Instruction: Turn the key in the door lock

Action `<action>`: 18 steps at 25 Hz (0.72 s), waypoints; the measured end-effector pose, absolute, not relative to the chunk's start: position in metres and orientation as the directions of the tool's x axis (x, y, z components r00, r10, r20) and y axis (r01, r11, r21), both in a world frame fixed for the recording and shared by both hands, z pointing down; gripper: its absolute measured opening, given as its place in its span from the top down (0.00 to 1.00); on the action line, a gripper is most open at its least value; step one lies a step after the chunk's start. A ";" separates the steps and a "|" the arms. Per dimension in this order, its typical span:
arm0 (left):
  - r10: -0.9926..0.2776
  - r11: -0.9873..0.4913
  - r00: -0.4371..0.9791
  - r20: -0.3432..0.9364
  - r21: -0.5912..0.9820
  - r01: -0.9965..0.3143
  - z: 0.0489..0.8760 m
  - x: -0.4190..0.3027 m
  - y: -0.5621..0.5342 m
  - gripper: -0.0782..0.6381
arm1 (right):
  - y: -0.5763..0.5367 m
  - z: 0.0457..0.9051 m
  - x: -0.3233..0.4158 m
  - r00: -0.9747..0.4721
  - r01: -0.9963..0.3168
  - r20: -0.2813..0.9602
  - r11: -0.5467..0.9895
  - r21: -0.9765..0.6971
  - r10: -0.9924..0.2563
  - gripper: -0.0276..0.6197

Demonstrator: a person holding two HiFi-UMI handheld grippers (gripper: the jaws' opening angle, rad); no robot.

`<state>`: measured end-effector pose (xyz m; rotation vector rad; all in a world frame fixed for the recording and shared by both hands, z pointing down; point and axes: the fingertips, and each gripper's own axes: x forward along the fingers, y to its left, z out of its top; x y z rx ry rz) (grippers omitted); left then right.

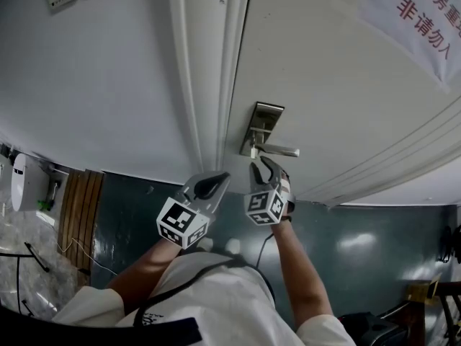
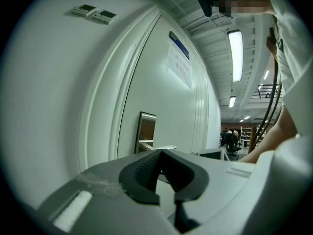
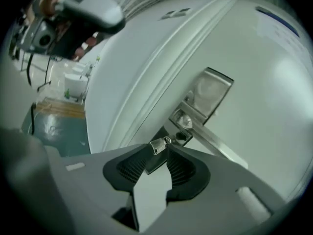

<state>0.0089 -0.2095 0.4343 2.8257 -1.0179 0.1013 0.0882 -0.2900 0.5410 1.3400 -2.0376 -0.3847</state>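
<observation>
Right gripper [image 3: 161, 153]: jaws released; key [image 3: 158, 145] stood between their tips, in the lock [image 3: 181, 137]. Left gripper [image 2: 160, 153]: clenched, empty.

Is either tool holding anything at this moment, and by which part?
Nothing looks gripped. The key at the door lock sits between the tips of the right tool, but the jaws seem to stand apart from it. The left tool is shut and empty.
</observation>
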 end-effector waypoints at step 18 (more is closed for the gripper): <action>-0.615 -0.777 0.785 0.075 0.112 -0.619 0.422 0.034 -0.212 0.88 | -0.225 0.430 0.129 -0.300 -0.954 0.049 0.299 -0.026 -0.953 0.95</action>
